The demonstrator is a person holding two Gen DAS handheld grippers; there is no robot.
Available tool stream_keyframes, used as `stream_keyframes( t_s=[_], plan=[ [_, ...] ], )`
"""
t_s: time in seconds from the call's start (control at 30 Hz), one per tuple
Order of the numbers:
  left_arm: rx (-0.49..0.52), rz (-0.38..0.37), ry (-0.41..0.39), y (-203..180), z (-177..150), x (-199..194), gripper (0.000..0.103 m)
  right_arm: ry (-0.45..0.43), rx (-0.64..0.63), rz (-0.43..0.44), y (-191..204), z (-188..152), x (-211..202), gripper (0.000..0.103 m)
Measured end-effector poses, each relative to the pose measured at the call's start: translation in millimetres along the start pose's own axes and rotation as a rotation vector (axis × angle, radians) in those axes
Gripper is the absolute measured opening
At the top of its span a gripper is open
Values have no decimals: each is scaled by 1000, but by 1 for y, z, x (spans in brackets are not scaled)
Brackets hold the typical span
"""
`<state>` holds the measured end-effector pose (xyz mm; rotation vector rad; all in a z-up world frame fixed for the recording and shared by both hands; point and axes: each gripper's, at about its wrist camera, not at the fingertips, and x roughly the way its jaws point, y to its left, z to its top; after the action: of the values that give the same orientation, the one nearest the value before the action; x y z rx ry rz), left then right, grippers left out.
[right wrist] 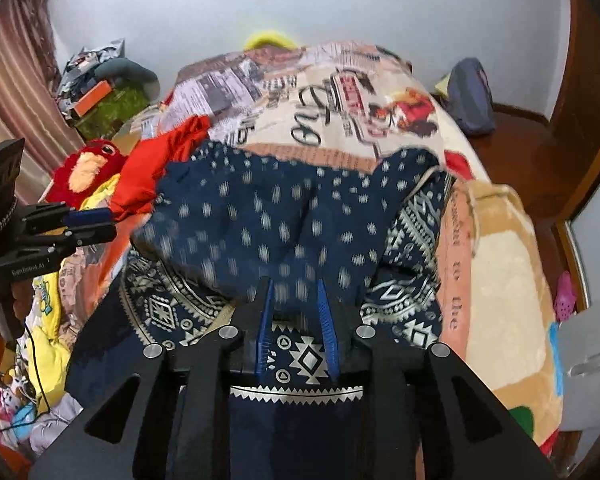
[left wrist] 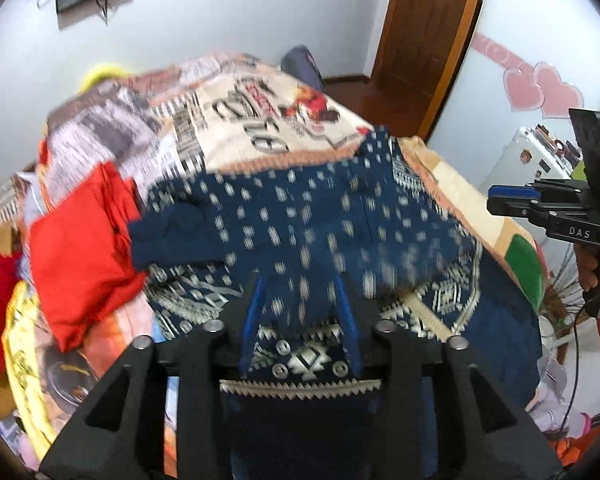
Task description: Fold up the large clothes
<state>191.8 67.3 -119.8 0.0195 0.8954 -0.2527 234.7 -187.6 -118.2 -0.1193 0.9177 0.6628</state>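
A large navy garment [left wrist: 308, 216] with white dashes and a geometric border lies folded over on the bed; the same garment [right wrist: 268, 216] fills the middle of the right wrist view. Its upper layer is blurred. My left gripper [left wrist: 300, 284] stands open over the near edge, cloth loose between its blue fingers [left wrist: 256, 304], pads not pressing. My right gripper [right wrist: 295, 286] is also open, narrower, with the patterned hem showing between its fingers [right wrist: 326, 312]. Each gripper shows side-on in the other's view: the right gripper [left wrist: 510, 198] and the left gripper [right wrist: 94, 224].
A printed blanket [left wrist: 260, 120] covers the bed. A red garment [left wrist: 84, 248] and a red plush toy [right wrist: 88, 168] lie at the left. A wooden door [left wrist: 424, 32] and dark floor are beyond the bed. A person's hand [left wrist: 588, 272] holds the right gripper's handle.
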Motion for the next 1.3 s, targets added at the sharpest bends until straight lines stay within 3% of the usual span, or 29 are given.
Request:
stream_keyframes(
  t_s=[0.13, 0.27, 0.4, 0.57, 0.7, 0.77, 0.8, 1.03, 1.17, 1.3],
  plan=[
    [4, 31, -35, 0, 21, 1, 40, -61, 18, 4, 1, 18, -8, 25],
    [-33, 19, -34, 1, 36, 21, 40, -69, 49, 4, 5, 29, 6, 44],
    [-69, 10, 37, 2, 30, 58, 41, 8, 59, -1, 6, 24, 36, 47],
    [-47, 54, 176, 5, -7, 107, 41, 175, 98, -32, -7, -3, 81, 47],
    [-69, 40, 206, 9, -34, 114, 51, 255, 119, -54, -17, -27, 102, 48],
    [-40, 42, 193, 6, -40, 105, 53, 236, 109, -95, -18, -31, 97, 65],
    [-31, 43, 190, 5, -40, 101, 55, 231, 106, -100, -18, -31, 93, 68],
    [-120, 42, 112, 35, -29, 63, 56, 168, 92, -115, -30, -18, 61, 68],
    [-222, 105, 43, 72, -17, 46, 60, 84, 99, -135, -40, -4, 44, 68],
    [-343, 147, 24, 117, -14, 46, 62, 23, 130, -153, -53, 12, 39, 72]
  ],
)
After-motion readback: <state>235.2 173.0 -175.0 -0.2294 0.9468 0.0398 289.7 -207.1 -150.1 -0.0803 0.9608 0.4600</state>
